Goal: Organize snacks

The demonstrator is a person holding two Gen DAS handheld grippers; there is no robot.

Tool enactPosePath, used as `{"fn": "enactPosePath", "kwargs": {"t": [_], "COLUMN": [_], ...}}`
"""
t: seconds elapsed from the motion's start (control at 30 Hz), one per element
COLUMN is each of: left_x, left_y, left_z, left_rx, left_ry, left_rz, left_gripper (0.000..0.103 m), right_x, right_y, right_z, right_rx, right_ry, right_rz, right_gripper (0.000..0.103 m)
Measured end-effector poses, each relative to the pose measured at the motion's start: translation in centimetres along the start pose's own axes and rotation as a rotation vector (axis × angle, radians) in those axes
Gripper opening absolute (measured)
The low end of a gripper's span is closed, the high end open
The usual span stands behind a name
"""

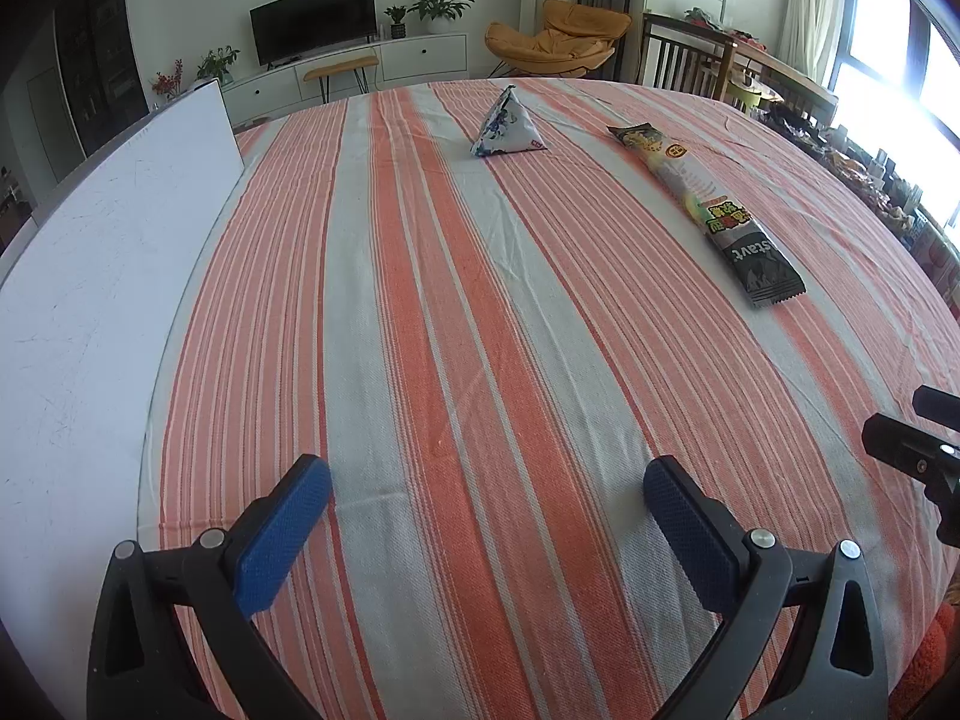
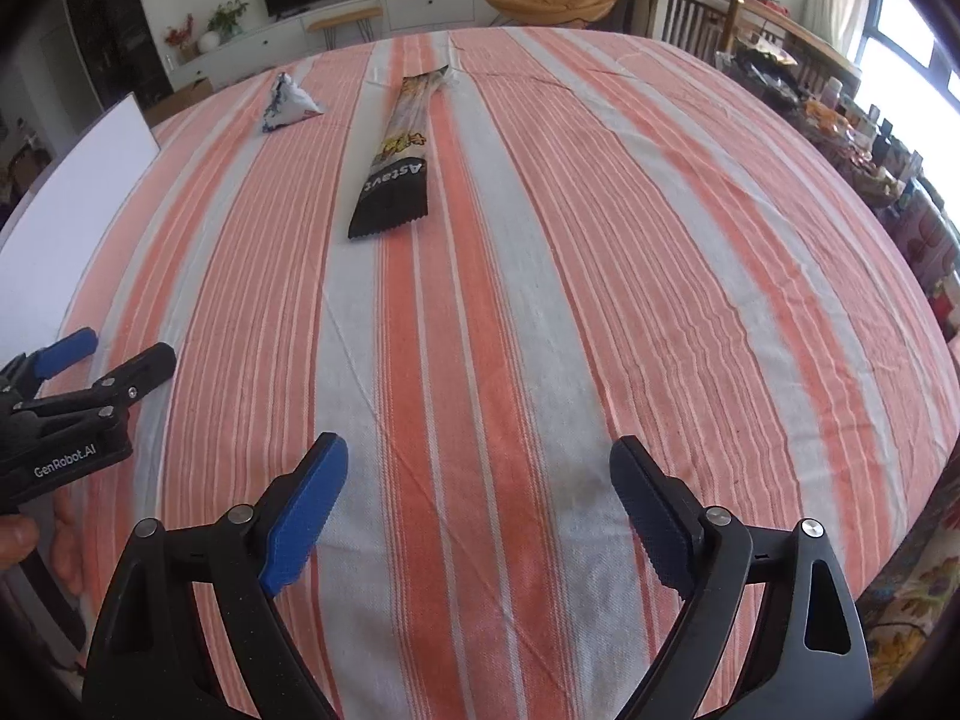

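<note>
Left gripper (image 1: 487, 495): jaws wide, empty.
Pyramid pouch (image 1: 507, 123): 12 o'clock, far; light, crinkly; pinch the apex.
Long snack packet (image 1: 708, 204): 1 o'clock; flat, slippery film; grip the crimped end.
Right gripper (image 2: 479, 477): jaws wide, empty.

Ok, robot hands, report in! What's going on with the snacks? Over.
Left gripper open, empty. Right gripper open, empty. Long snack packet and pyramid snack pouch lie apart on the striped tablecloth, untouched. Nothing in the way.
</note>
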State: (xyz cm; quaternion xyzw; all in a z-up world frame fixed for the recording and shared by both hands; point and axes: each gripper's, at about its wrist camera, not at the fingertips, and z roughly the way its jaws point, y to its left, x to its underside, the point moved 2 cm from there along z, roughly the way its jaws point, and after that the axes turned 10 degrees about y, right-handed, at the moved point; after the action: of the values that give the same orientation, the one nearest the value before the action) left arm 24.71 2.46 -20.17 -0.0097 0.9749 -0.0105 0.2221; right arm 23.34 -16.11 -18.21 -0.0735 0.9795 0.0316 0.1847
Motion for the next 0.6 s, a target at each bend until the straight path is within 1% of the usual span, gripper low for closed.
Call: {"fn": "enactPosePath", "kwargs": {"t": [0.1, 0.2, 0.3, 0.43, 0.53, 0.57, 0.6], "left_x": [0.0, 0.0, 0.0, 0.0, 0.0, 0.0, 0.0], "left_y": [0.0, 0.0, 0.0, 0.0, 0.0, 0.0, 0.0], "left_z": [0.0, 0.0, 0.0, 0.0, 0.0, 0.0, 0.0], "left_rx": [0.0, 0.0, -0.001, 0.0, 0.0, 0.0, 0.0], "left_ry": [0.0, 0.0, 0.0, 0.0, 0.0, 0.0, 0.0], "left_rz": [0.0, 0.0, 0.0, 0.0, 0.0, 0.0, 0.0], "left_gripper": [0.103, 0.103, 0.103, 0.103, 0.103, 0.103, 0.103], "right_x": [-3.8, -7.5, -10.3, -12.1, -12.5, -12.5, -12.5], "right_y": [0.9, 1.9, 3.3, 5.2, 5.3, 5.0, 4.7], "right_z": [0.2, 1.7, 2.9, 4.3, 5.4, 5.8, 6.1], "right_rx": [0.015, 0.023, 0.036, 0.052, 0.056, 0.052, 0.046], "right_ry": [-0.042, -0.032, -0.031, -0.018, 0.006, 0.018, 0.039], "right_rz": [-0.034, -0.041, -0.054, -0.088, -0.078, -0.071, -0.063], "right_gripper": [0.091, 0.091, 0.091, 0.089, 0.087, 0.075, 0.039]}}
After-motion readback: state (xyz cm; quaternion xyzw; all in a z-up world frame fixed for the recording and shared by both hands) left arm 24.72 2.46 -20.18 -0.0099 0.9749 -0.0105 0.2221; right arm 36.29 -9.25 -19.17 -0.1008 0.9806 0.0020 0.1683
